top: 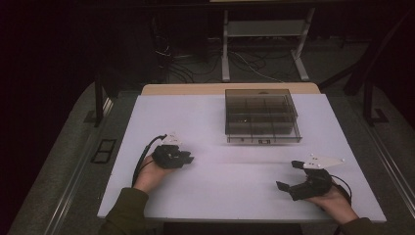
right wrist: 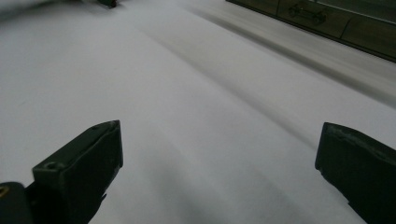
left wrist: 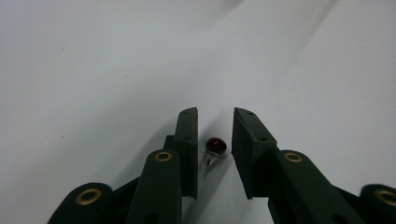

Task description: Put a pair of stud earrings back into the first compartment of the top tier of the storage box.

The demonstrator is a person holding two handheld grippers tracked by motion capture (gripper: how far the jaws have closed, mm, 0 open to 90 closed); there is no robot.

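Red-stoned earring (left wrist: pixel 215 147) lies between the left gripper's (left wrist: pixel 215 116) jaws.

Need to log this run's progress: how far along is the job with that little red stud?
Early. Nothing looks stowed yet. In hand: the left gripper is down on the white table, its fingers flanking the red stud earring, with a gap on the right side, so no firm grip. The right gripper rests open. Left: close, lift, presumably carry it to the compartment box.

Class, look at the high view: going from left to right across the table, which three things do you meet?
left gripper → smoky clear compartment box → right gripper, all on the white table.
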